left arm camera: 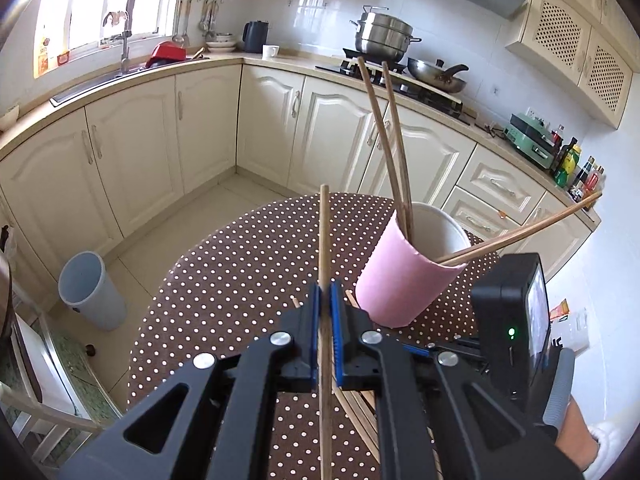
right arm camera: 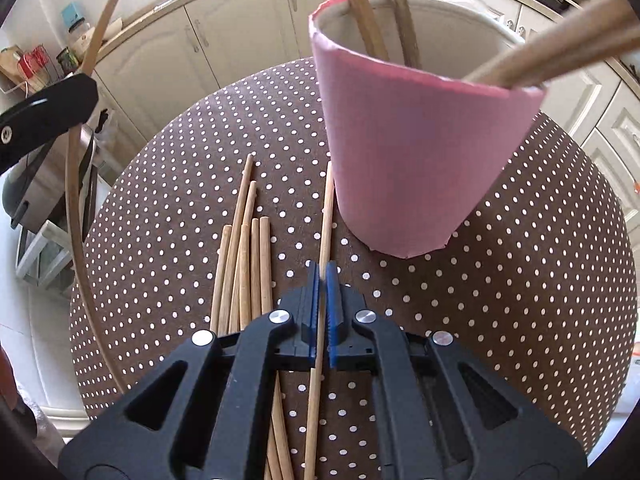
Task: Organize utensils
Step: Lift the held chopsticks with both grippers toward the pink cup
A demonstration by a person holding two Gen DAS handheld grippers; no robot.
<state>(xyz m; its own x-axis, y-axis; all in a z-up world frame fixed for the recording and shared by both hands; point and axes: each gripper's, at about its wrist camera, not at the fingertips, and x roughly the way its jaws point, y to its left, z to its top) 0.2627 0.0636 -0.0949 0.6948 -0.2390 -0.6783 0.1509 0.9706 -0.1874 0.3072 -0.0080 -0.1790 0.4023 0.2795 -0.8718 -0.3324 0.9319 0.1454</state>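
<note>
Pink cup (right arm camera: 416,152), one. Stands upright on the polka-dot table (right arm camera: 520,280), at one o'clock from the right hand-held gripper (right arm camera: 322,280); it serves as the collecting holder.

Chopsticks in the cup (left arm camera: 394,136), four. Two lean toward eleven o'clock, two toward three o'clock, resting on the rim since they are longer than the cup is deep.

Loose chopsticks (right arm camera: 248,256), about six on show. They lie bundled flat on the table at ten o'clock from the right hand-held gripper, apparently awaiting transfer.

Left hand-held gripper (left arm camera: 325,292), one. Jaws pinched together on a single chopstick (left arm camera: 323,232), which points toward twelve o'clock, just left of the cup.

Right hand-held gripper, one. Jaws clamped on another chopstick (right arm camera: 327,208), its tip just beside the cup's base; whether it is clear of the table cannot be told.
</note>
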